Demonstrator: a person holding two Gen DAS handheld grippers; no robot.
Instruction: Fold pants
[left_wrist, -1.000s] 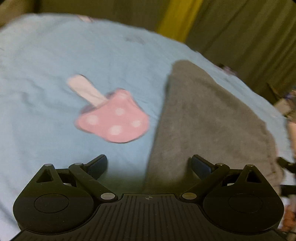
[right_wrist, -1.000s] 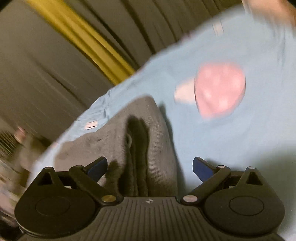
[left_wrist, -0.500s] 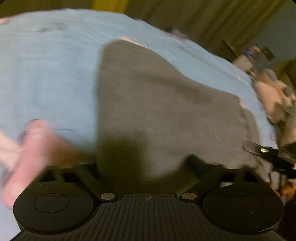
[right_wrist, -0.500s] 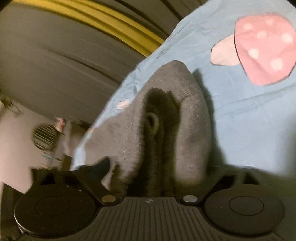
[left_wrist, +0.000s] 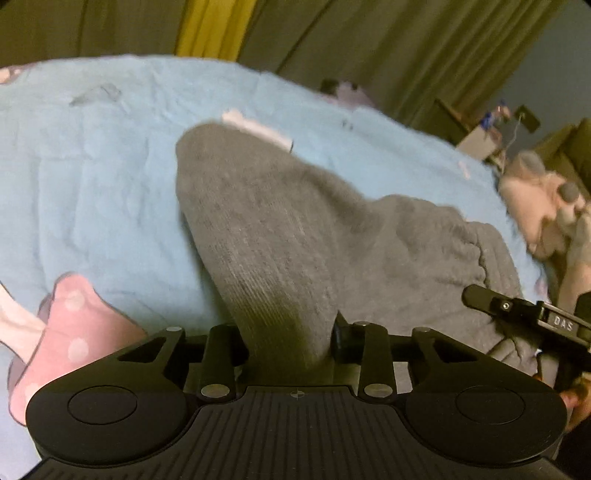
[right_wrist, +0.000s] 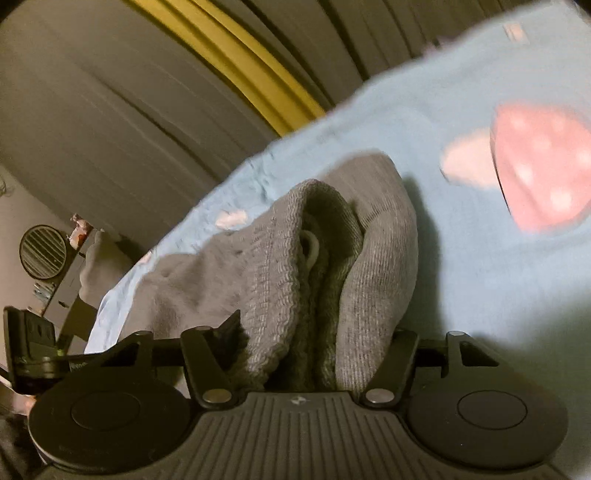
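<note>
- Light blue bedsheet covers the bed; olive curtains with one yellow strip hang behind it.
- Grey pants lie on the sheet, long axis running from the tools toward the curtains; the near end is lifted and bunched.
- Pink mushroom print sits on the sheet beside the pants, apart from them.
- Left tool: jaws closing, clenched on a ridge of pants fabric.
- Right tool: jaws closing, grasping the gathered waistband folds.
</note>
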